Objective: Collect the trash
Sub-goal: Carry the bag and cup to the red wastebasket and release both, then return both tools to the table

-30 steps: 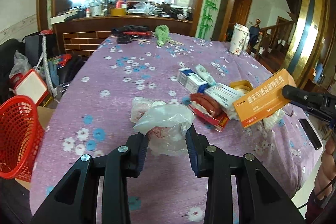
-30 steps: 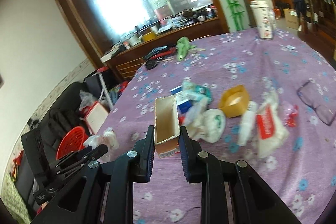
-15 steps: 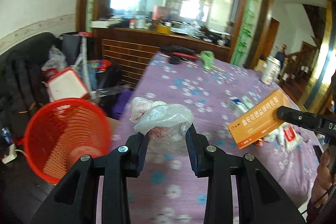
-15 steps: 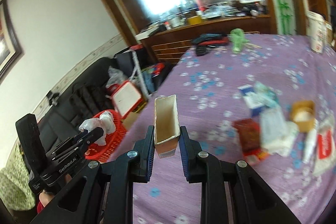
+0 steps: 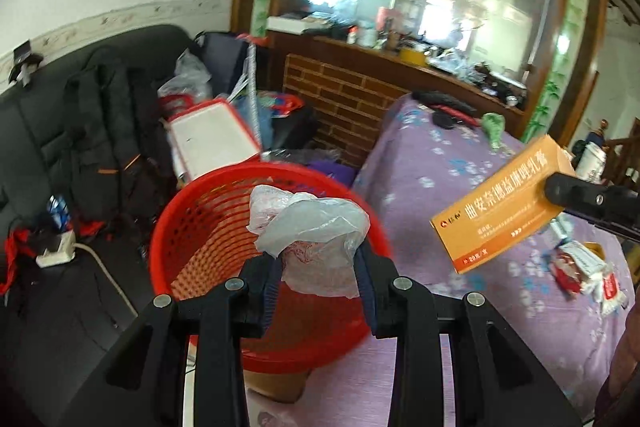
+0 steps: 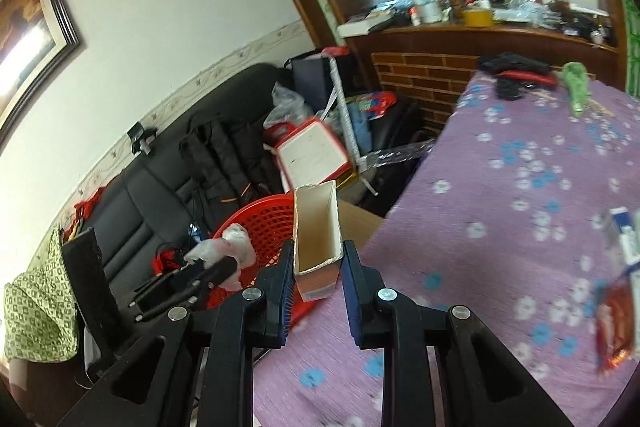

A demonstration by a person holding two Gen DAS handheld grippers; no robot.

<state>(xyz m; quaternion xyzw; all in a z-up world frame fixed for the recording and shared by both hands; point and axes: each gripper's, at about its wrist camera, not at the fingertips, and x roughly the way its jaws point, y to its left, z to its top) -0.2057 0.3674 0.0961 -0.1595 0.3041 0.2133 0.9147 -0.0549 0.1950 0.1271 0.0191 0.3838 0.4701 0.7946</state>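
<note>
My left gripper (image 5: 318,269) is shut on a crumpled clear plastic bag (image 5: 310,231) and hangs over the mouth of the red mesh basket (image 5: 200,227), which stands beside the table's left edge. My right gripper (image 6: 316,269) is shut on an open orange carton (image 6: 316,239), held above the table edge just right of the basket (image 6: 264,223). In the left wrist view the carton (image 5: 504,203) shows at the right. In the right wrist view the left gripper (image 6: 224,269) and the bag (image 6: 230,251) sit over the basket rim.
The purple flowered tablecloth (image 5: 432,163) carries more wrappers and small boxes (image 5: 580,267) at the right. A cardboard box (image 5: 276,387) lies under the basket. A black sofa (image 6: 168,187) with bags, a red-framed board (image 5: 212,139) and a power strip (image 5: 56,253) crowd the floor to the left.
Both grippers have swung left from over the table's trash pile to the table's left edge, each still holding its item. The red basket has come from the far left to under the left gripper.
</note>
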